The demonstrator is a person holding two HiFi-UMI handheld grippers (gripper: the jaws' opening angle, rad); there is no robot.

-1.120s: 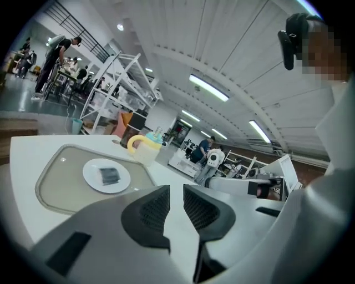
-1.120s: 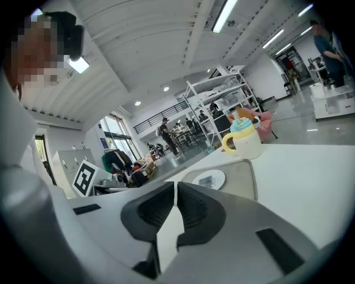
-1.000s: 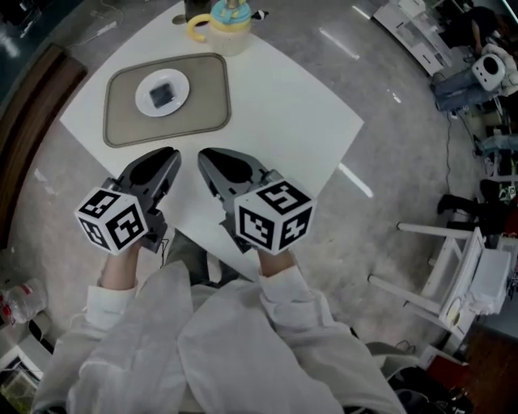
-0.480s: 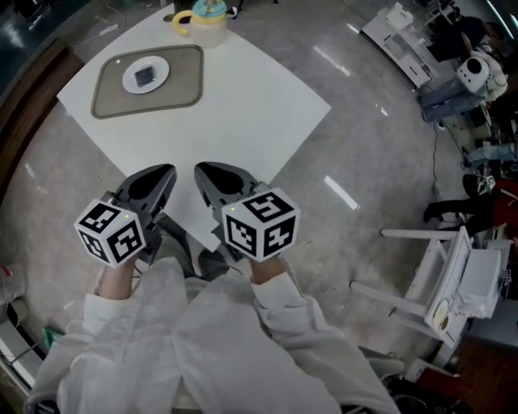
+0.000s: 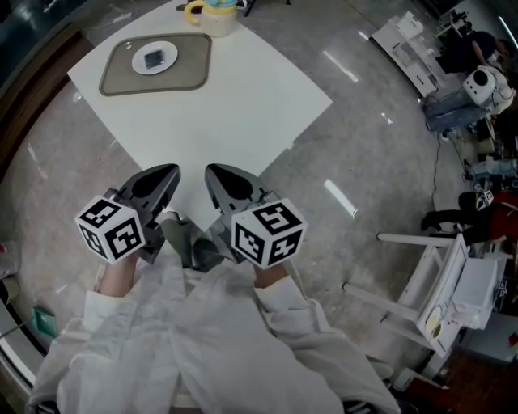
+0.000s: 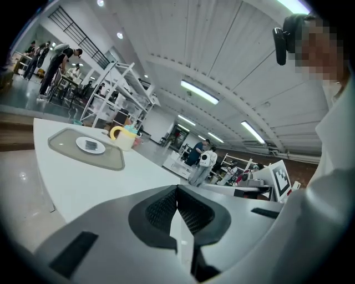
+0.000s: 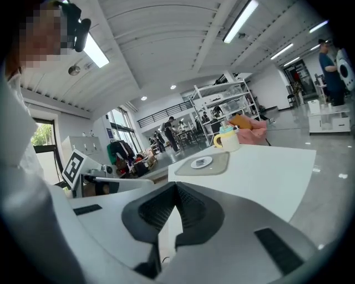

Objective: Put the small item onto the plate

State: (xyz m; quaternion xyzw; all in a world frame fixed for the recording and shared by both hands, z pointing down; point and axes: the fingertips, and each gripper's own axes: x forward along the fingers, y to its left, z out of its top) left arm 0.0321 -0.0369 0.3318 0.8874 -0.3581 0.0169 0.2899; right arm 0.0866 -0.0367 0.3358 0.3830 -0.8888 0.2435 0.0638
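Observation:
A small dark item (image 5: 154,58) lies on a white plate (image 5: 144,65) set on a grey mat (image 5: 190,71) at the table's far left. The left gripper view also shows the plate (image 6: 83,145) and the item (image 6: 94,146); in the right gripper view the plate (image 7: 201,162) is far off. My left gripper (image 5: 168,173) and right gripper (image 5: 212,173) hover side by side at the table's near corner, far from the plate. Both have their jaws closing fully together, left (image 6: 177,191) and right (image 7: 176,188), with nothing between them.
A cream mug with a yellow handle (image 5: 212,12) stands behind the mat on the white table (image 5: 235,105). A grey polished floor surrounds the table. White racks and equipment (image 5: 453,283) stand to the right. The person's white sleeves fill the bottom of the head view.
Both grippers have drawn back from over the table to its near corner, toward the person's body. The mat and plate now sit farther away in the head view.

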